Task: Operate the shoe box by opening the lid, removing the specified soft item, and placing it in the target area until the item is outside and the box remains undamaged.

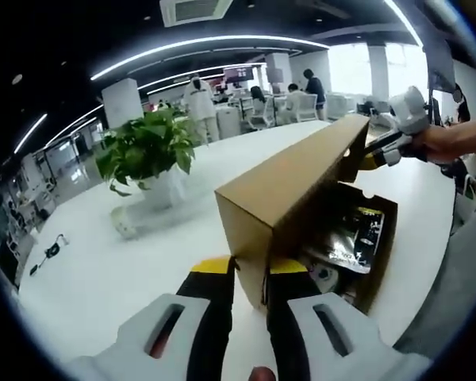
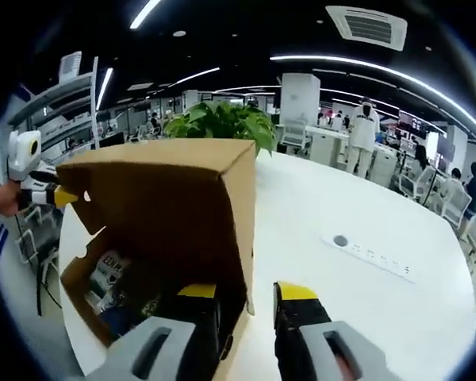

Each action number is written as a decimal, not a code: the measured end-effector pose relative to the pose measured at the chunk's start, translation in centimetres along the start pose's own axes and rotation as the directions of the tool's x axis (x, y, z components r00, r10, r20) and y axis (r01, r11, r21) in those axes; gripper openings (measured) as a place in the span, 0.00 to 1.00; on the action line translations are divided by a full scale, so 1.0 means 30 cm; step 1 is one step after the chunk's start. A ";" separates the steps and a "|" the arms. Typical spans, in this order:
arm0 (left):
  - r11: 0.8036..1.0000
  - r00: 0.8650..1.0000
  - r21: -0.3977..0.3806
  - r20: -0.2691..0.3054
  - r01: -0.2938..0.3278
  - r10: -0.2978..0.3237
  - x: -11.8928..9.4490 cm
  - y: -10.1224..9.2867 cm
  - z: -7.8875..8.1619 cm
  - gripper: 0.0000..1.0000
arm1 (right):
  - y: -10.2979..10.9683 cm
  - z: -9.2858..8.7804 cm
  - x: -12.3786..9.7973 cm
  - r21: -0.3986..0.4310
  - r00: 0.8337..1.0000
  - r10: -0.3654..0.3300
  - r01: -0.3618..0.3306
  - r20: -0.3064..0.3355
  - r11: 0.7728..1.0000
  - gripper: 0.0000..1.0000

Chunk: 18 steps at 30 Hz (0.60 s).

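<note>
A plain brown corrugated cardboard shoe box (image 1: 357, 238) sits on a smooth, glossy white table (image 1: 103, 262), its one hinged lid (image 1: 289, 186) raised to stand roughly upright. The lid is flat and matte, with folded side flaps at its ends.

In the left gripper view, the left gripper (image 1: 250, 274) rises from below with two black jaws tipped in yellow and white moulded bodies behind them. The jaws sit on either side of the lid's near corner flap, closed onto the cardboard. Beyond it, at the lid's far end, the right gripper (image 1: 377, 155) pinches the other corner, with a person's hand (image 1: 440, 143) wrapped around its white handle.

In the right gripper view, the right gripper (image 2: 246, 302) straddles the lid's edge, one jaw inside the box and one outside, though I cannot tell if it presses the card. The left gripper (image 2: 63, 197) shows far to its left at the opposite corner.

Inside the open box, just ahead of both grippers, lies something dark in shiny crinkled wrapping (image 1: 351, 238), soft-looking; its nature is unclear.

One leafy green plant in a white pot (image 1: 147, 155) stands on the table beyond the lid. One white power strip (image 2: 373, 255) lies flat to the right gripper's right.
</note>
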State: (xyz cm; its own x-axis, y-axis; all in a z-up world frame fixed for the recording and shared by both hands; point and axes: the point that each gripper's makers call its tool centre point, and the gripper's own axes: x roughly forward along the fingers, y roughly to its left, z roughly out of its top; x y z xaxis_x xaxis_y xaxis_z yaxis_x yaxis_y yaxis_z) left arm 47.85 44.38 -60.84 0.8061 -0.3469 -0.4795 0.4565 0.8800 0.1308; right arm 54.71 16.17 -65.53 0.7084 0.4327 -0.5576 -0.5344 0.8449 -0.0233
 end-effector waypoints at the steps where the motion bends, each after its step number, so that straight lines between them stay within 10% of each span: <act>1: 1.000 1.000 0.000 0.000 0.000 0.000 0.000 0.000 0.000 0.12 | 0.001 -0.007 0.006 -0.016 1.000 -0.001 0.001 -0.012 1.000 0.21; 18: 1.000 1.000 -0.003 -0.003 0.005 -0.005 0.008 0.011 0.008 0.12 | -0.028 -0.046 0.067 -0.006 0.997 -0.044 0.043 -0.061 0.999 0.02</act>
State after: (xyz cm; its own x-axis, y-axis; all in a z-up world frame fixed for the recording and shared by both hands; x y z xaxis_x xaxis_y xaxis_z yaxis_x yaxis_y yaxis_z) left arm 48.26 44.51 -60.72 0.8027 -0.3506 -0.4824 0.4595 0.8792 0.1256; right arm 55.96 15.90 -67.79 0.7018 0.3755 -0.6053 -0.5057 0.8611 -0.0521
